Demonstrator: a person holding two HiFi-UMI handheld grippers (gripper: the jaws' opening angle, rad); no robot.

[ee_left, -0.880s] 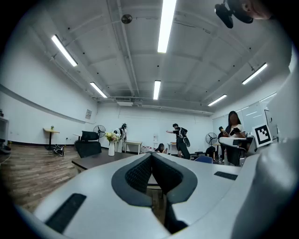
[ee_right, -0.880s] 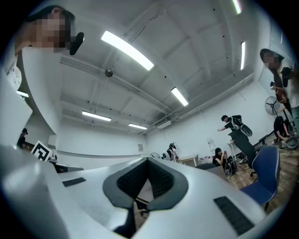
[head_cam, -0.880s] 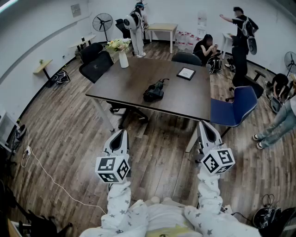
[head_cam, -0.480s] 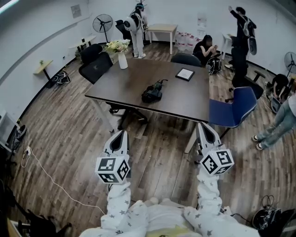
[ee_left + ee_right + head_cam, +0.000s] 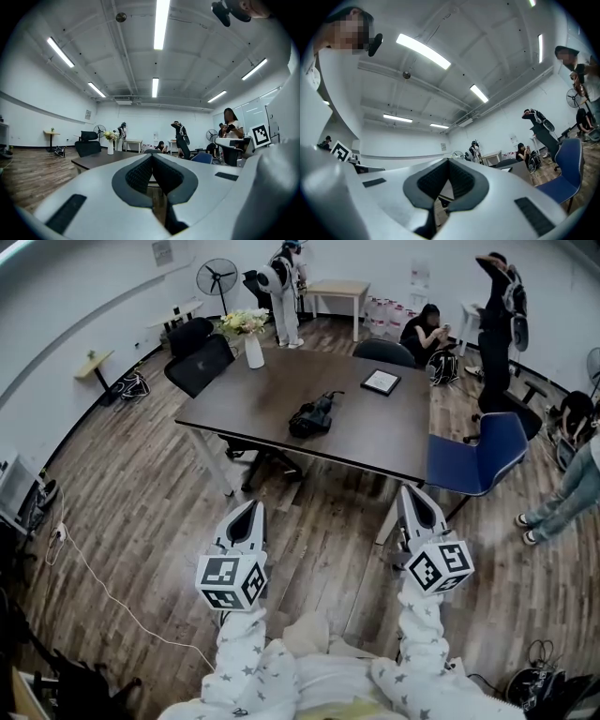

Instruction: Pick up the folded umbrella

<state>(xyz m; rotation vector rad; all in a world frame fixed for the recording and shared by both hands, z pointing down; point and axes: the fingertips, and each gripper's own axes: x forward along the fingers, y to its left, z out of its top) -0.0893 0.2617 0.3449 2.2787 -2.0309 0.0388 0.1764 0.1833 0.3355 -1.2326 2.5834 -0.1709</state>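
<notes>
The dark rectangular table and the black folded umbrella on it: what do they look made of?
Dark rectangular table: likely wood or laminate, matte brown top with faint sheen. Black folded umbrella: seemingly soft fabric, bunched folds, dull finish; too small to be sure.

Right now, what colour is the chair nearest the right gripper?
The chair is blue, best seen in the head view.

A table stands mid-room. The folded umbrella lies near its centre. A vase sits at the far left corner, and a flat frame lies toward the far right. A chair stands beside the near right corner. The left gripper and right gripper hang side by side before the near edge, well apart from the umbrella.
</notes>
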